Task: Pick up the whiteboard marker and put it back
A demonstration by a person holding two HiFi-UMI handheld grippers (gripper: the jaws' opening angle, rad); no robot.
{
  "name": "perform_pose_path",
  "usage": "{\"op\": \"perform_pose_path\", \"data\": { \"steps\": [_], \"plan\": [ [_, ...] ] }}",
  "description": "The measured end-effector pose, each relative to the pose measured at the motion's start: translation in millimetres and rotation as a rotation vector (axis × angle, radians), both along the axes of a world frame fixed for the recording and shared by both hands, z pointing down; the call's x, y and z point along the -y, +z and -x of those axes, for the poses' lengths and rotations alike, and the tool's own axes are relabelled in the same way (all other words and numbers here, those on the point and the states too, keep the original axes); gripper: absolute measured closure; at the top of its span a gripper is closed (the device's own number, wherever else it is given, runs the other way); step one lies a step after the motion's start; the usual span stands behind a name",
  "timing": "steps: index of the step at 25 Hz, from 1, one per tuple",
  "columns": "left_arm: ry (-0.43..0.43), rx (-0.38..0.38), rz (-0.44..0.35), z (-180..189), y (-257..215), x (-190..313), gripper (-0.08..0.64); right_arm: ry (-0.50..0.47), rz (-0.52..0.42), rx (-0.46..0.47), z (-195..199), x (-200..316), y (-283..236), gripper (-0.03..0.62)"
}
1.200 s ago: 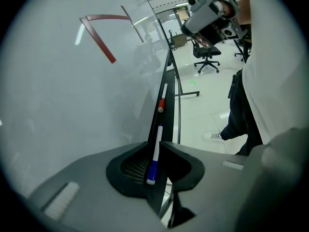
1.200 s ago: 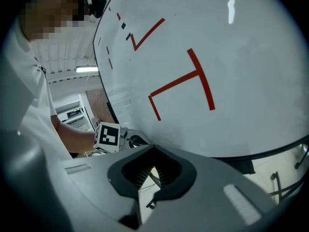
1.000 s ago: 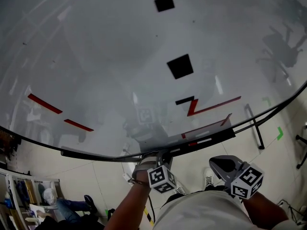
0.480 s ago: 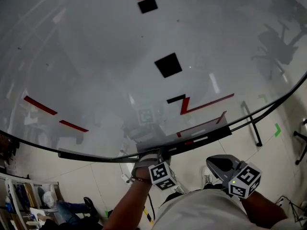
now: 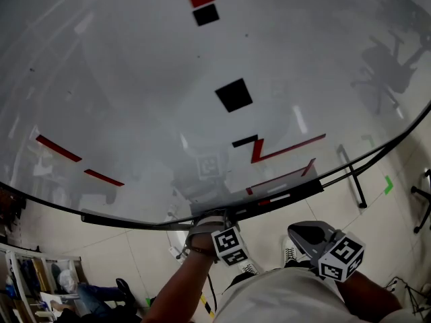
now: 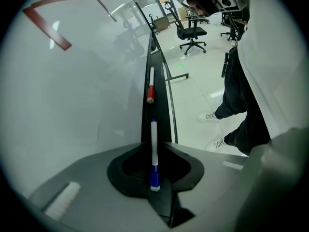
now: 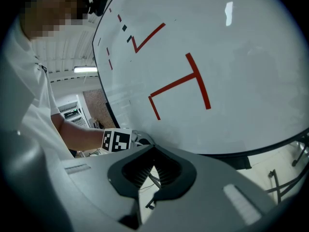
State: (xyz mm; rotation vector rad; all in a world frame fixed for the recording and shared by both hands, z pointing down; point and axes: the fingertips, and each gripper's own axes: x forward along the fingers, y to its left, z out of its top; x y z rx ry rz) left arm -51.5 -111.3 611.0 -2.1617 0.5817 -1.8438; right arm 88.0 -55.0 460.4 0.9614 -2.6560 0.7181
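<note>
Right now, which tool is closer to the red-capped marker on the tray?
Left. The left tool is at the tray, shut on a blue-capped marker in line with the red-capped marker ahead. The right tool hangs back by the person's body, away from the tray, shut, empty.

The whiteboard (image 5: 135, 79) walls off the whole far side, so any reach ends at its face. Along its lower edge the marker tray (image 6: 163, 124) is a narrow channel, open from above. The left gripper (image 6: 154, 180), jaws closed on the blue-capped marker (image 6: 154, 149), fills the tray at that spot. Just to its right a short stretch of tray lies bare, then a red-capped marker (image 6: 150, 88) blocks the channel. On the near side of the tray the floor (image 5: 135, 247) is open. The board's stand leg (image 5: 353, 177) crosses it on the right, with office chairs (image 6: 190, 30) farther right.
</note>
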Motion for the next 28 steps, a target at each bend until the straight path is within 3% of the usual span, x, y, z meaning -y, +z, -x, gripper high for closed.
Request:
{"op": "perform_pose_path", "data": {
  "steps": [14, 28],
  "plan": [
    [-0.052, -0.031, 0.012, 0, 1, 3, 0.505, 0.006, 0.001, -0.008, -4, -3, -4, 0.591],
    [-0.196, -0.244, -0.005, 1, -31, -4, 0.505, -0.023, 0.012, 0.001, 5, -2, -9, 0.591]
  ]
}}
